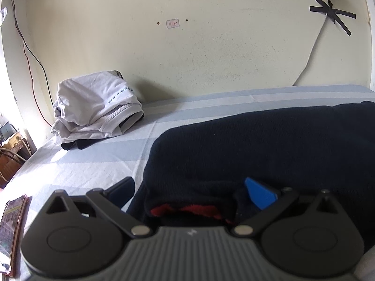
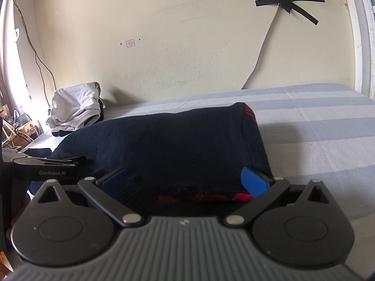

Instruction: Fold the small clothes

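A dark navy garment [image 1: 246,145] with red trim lies folded on the striped bed; it also shows in the right wrist view [image 2: 168,140]. My left gripper [image 1: 187,194] is open, its jaws spread around the garment's near left edge, with the red-lined hem [image 1: 182,210] between them. My right gripper [image 2: 185,182] is open too, its blue fingertips [image 2: 254,181] astride the garment's near right edge. The left gripper [image 2: 46,164] shows in the right wrist view at the left.
A pile of folded white clothes [image 1: 93,107] sits at the bed's far left corner by the wall. A phone [image 1: 11,229] lies on the sheet at my left. The blue striped sheet [image 2: 316,121] stretches to the right. Cables hang on the wall.
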The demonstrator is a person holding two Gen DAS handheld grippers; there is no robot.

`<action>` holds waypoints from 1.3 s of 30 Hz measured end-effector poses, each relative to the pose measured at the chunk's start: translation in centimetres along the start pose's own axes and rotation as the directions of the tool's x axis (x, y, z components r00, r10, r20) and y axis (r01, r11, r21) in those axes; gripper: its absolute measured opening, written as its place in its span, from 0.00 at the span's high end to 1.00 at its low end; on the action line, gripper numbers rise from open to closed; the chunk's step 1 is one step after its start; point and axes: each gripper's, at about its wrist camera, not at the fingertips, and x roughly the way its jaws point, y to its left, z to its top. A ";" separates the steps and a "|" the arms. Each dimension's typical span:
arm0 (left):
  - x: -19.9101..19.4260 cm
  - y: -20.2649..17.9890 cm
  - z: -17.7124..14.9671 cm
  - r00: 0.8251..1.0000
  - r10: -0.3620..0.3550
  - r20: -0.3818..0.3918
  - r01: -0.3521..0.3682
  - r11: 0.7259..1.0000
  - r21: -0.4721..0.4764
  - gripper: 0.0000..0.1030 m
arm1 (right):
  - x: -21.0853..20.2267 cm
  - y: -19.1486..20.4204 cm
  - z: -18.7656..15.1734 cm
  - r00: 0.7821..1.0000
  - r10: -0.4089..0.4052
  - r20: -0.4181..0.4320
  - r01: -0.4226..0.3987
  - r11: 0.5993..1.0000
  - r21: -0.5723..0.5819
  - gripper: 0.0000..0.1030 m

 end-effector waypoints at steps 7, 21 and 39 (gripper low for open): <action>0.0 0.1 0.0 1.000 -0.006 0.001 0.006 1.000 -0.005 0.00 | -0.2 0.0 -0.1 1.000 -0.003 0.004 0.003 1.000 0.003 0.00; -1.8 2.9 -0.2 0.993 -0.054 0.108 0.069 0.987 -0.143 0.00 | -0.4 -0.1 -0.3 1.000 -0.009 0.024 0.009 1.000 0.013 0.00; -1.8 2.6 1.3 0.972 -0.226 0.058 0.231 0.966 -0.117 0.00 | -4.7 -6.8 1.6 0.998 -0.010 0.060 -0.008 0.960 0.281 0.27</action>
